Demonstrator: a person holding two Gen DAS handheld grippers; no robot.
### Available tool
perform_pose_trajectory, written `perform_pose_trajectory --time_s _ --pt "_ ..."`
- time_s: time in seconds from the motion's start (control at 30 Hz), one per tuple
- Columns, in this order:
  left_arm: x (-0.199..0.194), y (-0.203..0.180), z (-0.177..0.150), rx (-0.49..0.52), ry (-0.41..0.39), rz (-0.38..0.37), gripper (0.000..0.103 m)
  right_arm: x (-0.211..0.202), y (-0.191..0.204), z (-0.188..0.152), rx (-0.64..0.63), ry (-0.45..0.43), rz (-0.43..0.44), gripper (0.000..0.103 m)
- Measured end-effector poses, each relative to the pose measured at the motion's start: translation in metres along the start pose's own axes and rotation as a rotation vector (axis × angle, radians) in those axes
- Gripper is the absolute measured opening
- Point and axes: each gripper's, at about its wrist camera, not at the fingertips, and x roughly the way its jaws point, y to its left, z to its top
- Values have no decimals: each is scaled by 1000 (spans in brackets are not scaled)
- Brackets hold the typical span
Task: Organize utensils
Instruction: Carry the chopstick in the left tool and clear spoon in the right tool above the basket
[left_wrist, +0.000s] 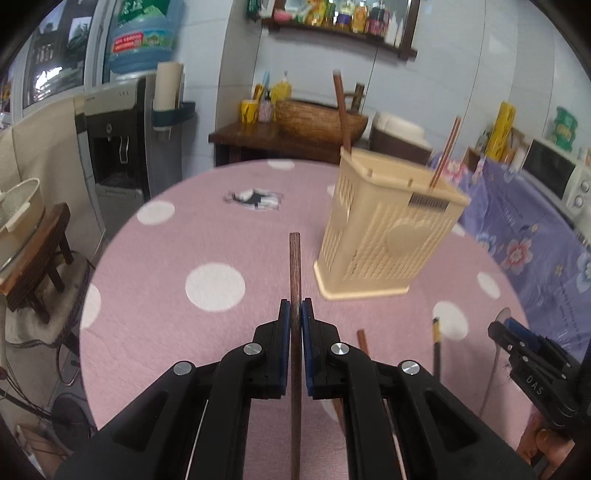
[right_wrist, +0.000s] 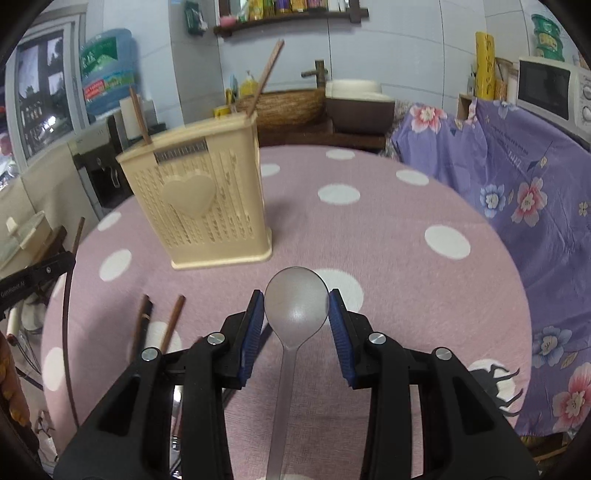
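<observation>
A beige utensil holder stands on the pink dotted round table, with a brown stick and thin chopsticks standing in it. My left gripper is shut on a dark brown chopstick, held above the table to the left of the holder. In the right wrist view the holder stands ahead to the left. My right gripper is shut on a clear grey plastic spoon, its pads touching the bowl's sides.
Two brown chopsticks lie on the table left of my right gripper; they also show in the left wrist view. A purple floral cloth covers furniture on the right. A water dispenser and a wooden stool stand at left.
</observation>
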Motion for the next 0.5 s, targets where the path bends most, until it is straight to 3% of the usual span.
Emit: perform_pose_trajectory --time_s 0.23,0.5 --pt "-41 4 27 -11 -137 -13 7 -33 1 20 -20 -79 35 36" --pt "-50 5 31 -19 -175 -36 7 -48 2 26 -36 -98 63 36"
